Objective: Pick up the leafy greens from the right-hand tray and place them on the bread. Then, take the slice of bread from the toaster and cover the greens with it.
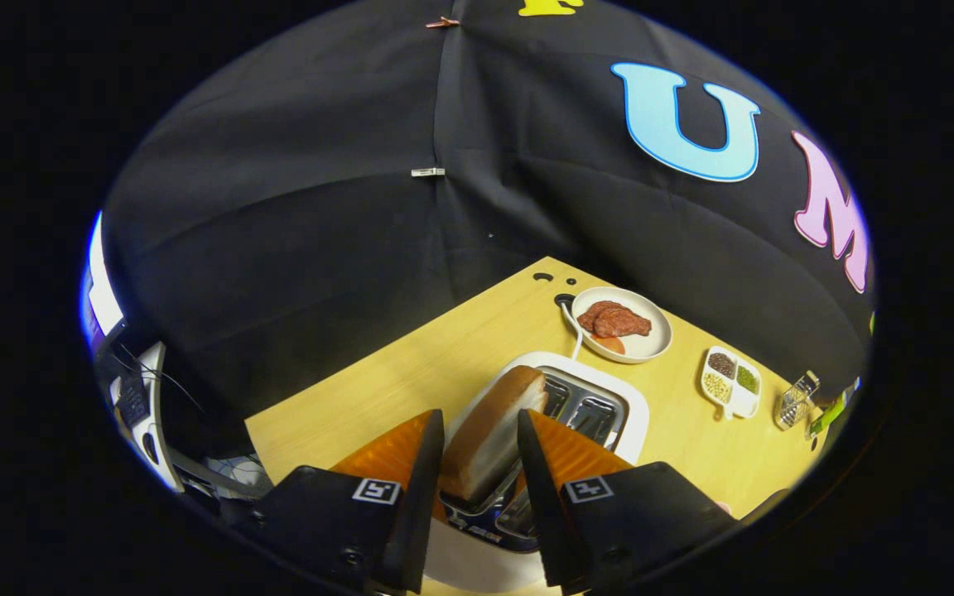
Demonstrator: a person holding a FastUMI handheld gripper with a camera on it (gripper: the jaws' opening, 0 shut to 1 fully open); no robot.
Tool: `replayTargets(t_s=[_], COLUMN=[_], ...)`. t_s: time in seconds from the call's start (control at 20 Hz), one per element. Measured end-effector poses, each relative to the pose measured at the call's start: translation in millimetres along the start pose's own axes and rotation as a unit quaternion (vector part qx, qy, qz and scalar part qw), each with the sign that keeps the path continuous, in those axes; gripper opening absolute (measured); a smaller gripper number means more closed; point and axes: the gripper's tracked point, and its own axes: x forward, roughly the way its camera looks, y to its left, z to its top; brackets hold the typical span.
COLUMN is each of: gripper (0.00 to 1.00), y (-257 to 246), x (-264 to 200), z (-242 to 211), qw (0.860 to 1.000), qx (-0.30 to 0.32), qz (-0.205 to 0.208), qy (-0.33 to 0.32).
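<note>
Bread slice [489,430] between hand-held gripper [481,451] fingers, above toaster [601,406].

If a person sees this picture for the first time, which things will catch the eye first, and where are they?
First comes the brown-crusted slice of bread, held between the two fingers of the claw just above the white two-slot toaster on the pale wooden table. Beyond the toaster sits a round white plate with reddish-brown meat slices, and beside it a small white divided dish of seeds.
</note>
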Motion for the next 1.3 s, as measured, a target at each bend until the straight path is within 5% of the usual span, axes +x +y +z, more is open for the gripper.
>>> replayTargets(t_s=[0.15, 0.2, 0.25, 0.45, 1.3], gripper=[0.37, 0.37, 0.21, 0.11, 0.08], y=[-2, -1, 1, -2, -70], x=[-4, -5, -2, -7, -98], z=[-7, -9, -8, -2, 67], qw=[1.000, 1.000, 1.000, 0.998, 0.990], qx=[-0.010, 0.002, 0.013, 0.043, 0.126], qz=[-0.005, -0.003, 0.005, 0.029, 0.023], qy=[0.009, 0.016, 0.018, 0.026, -0.061])
